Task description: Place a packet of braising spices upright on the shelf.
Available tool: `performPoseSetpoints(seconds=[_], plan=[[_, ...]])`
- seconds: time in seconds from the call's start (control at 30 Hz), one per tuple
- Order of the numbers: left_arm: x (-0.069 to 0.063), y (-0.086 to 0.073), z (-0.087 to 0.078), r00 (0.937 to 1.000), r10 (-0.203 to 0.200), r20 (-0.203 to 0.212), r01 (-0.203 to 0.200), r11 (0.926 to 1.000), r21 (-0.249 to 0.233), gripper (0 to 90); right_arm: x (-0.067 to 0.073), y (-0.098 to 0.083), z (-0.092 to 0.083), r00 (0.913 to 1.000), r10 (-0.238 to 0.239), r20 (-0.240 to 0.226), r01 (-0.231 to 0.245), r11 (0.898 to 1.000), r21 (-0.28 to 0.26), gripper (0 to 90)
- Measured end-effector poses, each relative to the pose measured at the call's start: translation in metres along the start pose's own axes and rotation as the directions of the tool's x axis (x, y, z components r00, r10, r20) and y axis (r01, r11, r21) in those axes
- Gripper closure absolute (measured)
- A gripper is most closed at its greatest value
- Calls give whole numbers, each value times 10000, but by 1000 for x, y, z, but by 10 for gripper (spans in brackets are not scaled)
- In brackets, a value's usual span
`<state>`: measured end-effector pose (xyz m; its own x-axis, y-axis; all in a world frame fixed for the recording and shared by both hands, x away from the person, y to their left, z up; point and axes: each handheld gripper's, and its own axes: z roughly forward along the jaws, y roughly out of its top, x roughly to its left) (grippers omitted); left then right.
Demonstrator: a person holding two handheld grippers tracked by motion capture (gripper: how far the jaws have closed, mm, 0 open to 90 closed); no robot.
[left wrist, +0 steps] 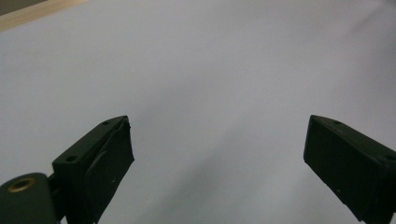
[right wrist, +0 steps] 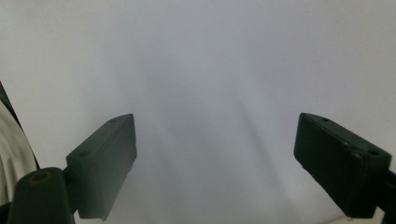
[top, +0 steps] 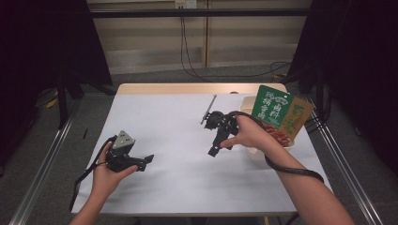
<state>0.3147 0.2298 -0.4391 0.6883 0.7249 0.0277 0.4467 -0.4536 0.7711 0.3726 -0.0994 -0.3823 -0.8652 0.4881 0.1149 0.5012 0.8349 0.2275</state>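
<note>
The green packet [top: 280, 114] stood in a pale tub [top: 256, 154] at the right edge of the table [top: 178, 183]. The right tongs [top: 215, 149] hung just left of the tub, pointing down at the bare table, wide open and holding nothing. The left tongs [top: 146, 161] sat far to the left of the tub, also wide open and empty. A good way to go on was to turn the right tongs toward the packet, slide one jaw on each side of its top, and squeeze gently so the tub would not tip.
</note>
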Motion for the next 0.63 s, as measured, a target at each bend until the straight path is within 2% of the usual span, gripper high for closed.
performPoseSetpoints(seconds=[0.23,0.3,0.43,0.53,0.63], plan=[[0,0,0,10000,-39,25,39,10000,-30,80,-2,-8,13,9997,230,-82,-232,9992,-312,127],[1,0,0,10000,96,-26,-96,9999,46,79,-2,-11,17,9998,182,-37,-183,9991,-376,127],[1,0,0,9999,100,0,-100,9999,83,79,-1,-17,24,9995,305,-77,-309,9974,-651,127],[0,-1,1,10000,-87,27,87,9999,72,80,-1,-22,30,9995,296,-62,-299,9974,-662,126],[1,-1,2,10000,86,25,-86,9998,162,79,0,-27,34,9990,433,-85,-439,9947,-929,127]])
